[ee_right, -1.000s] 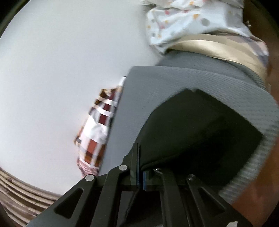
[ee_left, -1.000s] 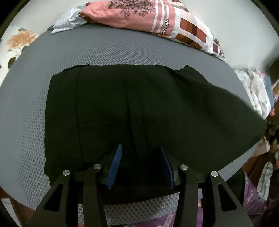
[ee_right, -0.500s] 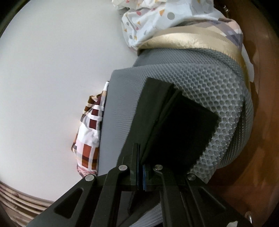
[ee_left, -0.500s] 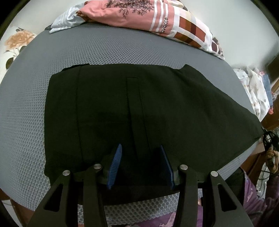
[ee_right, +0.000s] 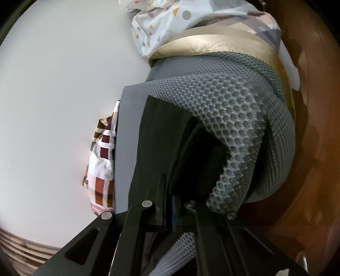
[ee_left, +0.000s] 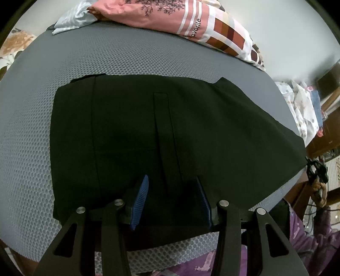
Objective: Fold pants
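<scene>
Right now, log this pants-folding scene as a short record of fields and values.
garment: black pants, spread flat, one end drawn toward the right edge of the left wrist view
surface: grey mesh mattress
left hand-held gripper: open, blue pads apart over the near edge of the pants, nothing pinched
right hand-held gripper: shut on the pants at the mattress edge
behind the pants: pink patterned pillow against a white wall
beyond the mattress end: dotted white cloth
fold state: not yet folded over
</scene>
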{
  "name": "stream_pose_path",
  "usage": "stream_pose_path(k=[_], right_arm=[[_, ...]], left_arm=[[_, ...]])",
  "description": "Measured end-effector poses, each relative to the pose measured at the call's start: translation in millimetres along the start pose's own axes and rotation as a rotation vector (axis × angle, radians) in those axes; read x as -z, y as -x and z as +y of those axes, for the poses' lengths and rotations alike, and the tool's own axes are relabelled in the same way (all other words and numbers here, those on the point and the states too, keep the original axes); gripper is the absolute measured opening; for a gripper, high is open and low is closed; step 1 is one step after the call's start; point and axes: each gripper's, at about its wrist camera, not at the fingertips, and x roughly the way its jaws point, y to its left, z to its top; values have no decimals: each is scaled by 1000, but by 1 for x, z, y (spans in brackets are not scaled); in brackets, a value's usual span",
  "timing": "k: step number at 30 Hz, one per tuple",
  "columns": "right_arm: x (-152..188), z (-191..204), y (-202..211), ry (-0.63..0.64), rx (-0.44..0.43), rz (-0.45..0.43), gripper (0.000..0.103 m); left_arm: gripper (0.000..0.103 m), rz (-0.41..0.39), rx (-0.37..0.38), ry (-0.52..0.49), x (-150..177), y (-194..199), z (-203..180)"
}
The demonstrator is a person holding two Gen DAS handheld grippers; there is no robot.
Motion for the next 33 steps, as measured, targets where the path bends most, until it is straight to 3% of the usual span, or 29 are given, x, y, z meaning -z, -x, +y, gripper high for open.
stream_pose_path(k=[7,10,16,20,25,27,30,33], right_arm=[[-2,-5,5,-45,-34,3,8],[2,3,13,12,15,-22,8],[4,1,19,17,34,-23,7],[1,-11,18,-41,-36,-18,10],[-6,-12,35,-32,-25,-83,13],[-8,-10,52,-15,56,-159,14],[-9,-8,85,-23,105,-293,15],[-3,18,92,68,18,-279,15]], left_arm=[[47,-3,11,-4,1,1,1],[47,-1,16,2,1,0,2],[47,4,11,-12,0,0,1],[49,-1,7,-19,2,0,-1],[64,0,-5,-56,3,-3,-11],[70,3,-26,-88,3,-5,-19],[73,-1,-91,-152,6,-8,-32],[73,-24,-127,-183,10,-5,-41]])
